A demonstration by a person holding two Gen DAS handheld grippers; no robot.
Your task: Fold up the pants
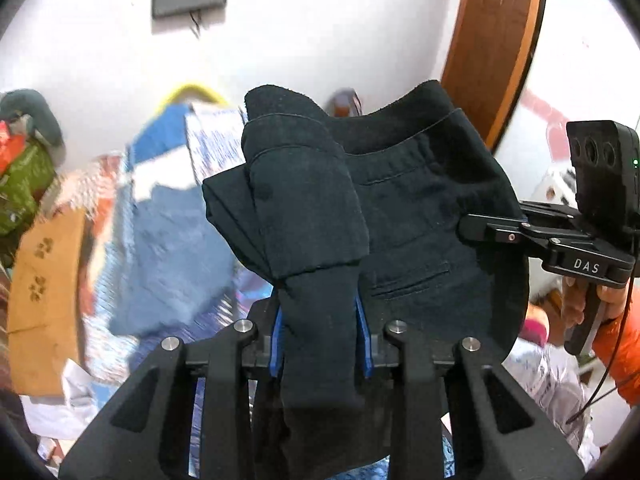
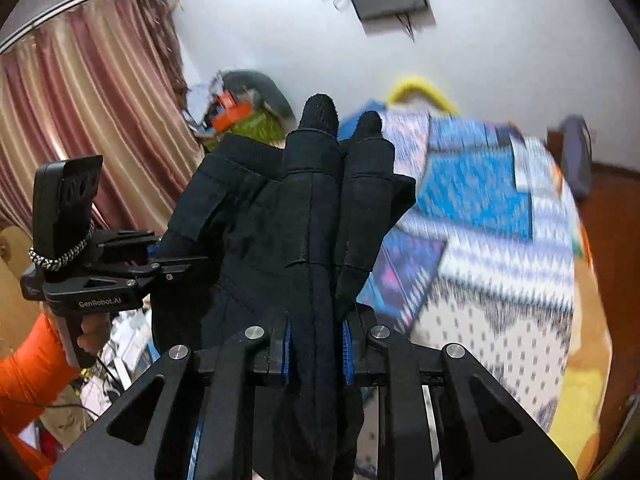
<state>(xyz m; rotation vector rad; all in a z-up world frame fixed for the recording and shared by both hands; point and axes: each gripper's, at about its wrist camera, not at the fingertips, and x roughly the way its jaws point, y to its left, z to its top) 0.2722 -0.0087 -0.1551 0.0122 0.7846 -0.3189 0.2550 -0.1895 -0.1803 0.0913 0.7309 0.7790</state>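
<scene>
left wrist view: the left tool (image 1: 320,336) pinches a bunched fold of the one pair of dark navy pants (image 1: 416,216), its blue pads tight on the cloth. at 3 o'clock the right tool (image 1: 480,230) bites the waistband edge, a hand (image 1: 580,300) on its grip. only here: a wooden door frame (image 1: 496,40) at 1 o'clock.

right wrist view: the right tool (image 2: 318,344) clamps the pants (image 2: 256,232), which hang above a patterned bedspread (image 2: 480,240). the left tool (image 2: 172,266) sits at 9 o'clock. only here: one striped curtain (image 2: 92,112).

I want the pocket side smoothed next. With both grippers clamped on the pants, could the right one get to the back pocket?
Probably not as things stand: the right gripper is shut on the pants, as is the left gripper. The back pocket lies uncovered, but reaching it means letting go.
</scene>
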